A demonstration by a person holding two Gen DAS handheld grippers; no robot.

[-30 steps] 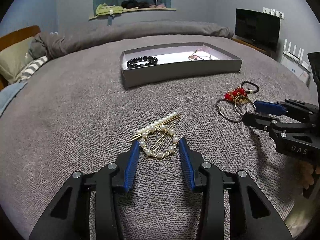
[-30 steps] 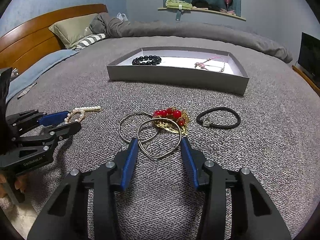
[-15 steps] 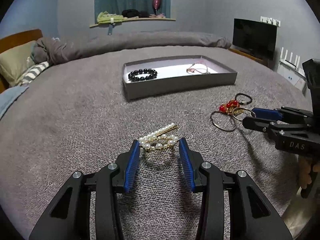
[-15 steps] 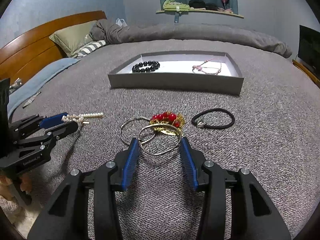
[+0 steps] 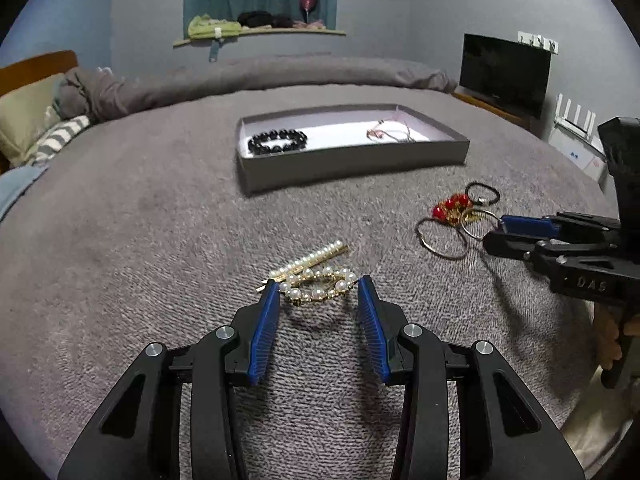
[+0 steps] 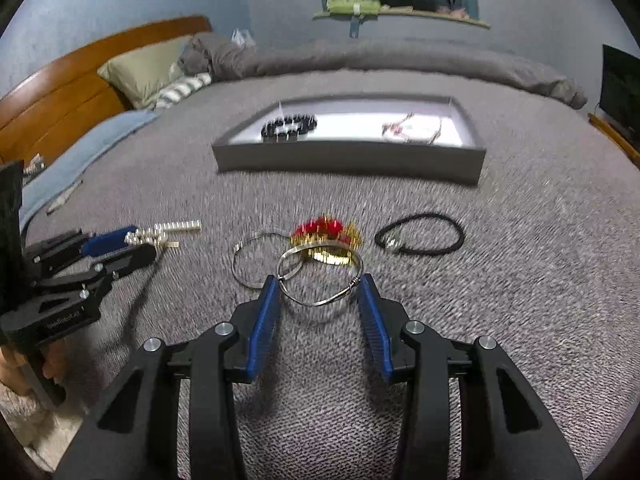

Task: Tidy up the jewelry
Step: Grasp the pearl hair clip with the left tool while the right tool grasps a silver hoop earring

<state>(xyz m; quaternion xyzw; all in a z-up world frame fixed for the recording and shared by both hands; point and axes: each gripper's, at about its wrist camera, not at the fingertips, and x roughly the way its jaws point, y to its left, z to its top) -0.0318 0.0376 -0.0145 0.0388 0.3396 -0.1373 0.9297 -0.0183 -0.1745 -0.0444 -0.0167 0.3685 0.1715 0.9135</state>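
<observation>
The left gripper (image 5: 318,294) reaches in from 6 o'clock of its own view, its 2 blue-padded fingers (image 5: 264,330) spread wide and angled toward 12 o'clock, tips low over the bed. In the right wrist view it shows at 9 o'clock (image 6: 120,246), lying nearly level and pointing toward 3 o'clock, with a bit of the holding hand (image 6: 10,364) under its handle.

The right gripper (image 6: 318,290) likewise enters from 6 o'clock, its 2 blue pads (image 6: 370,320) held well apart. In the left wrist view it sits at 3 o'clock (image 5: 498,230), pointing toward 9 o'clock, with fingertips of the right hand (image 5: 608,340) just visible behind the handle.
</observation>
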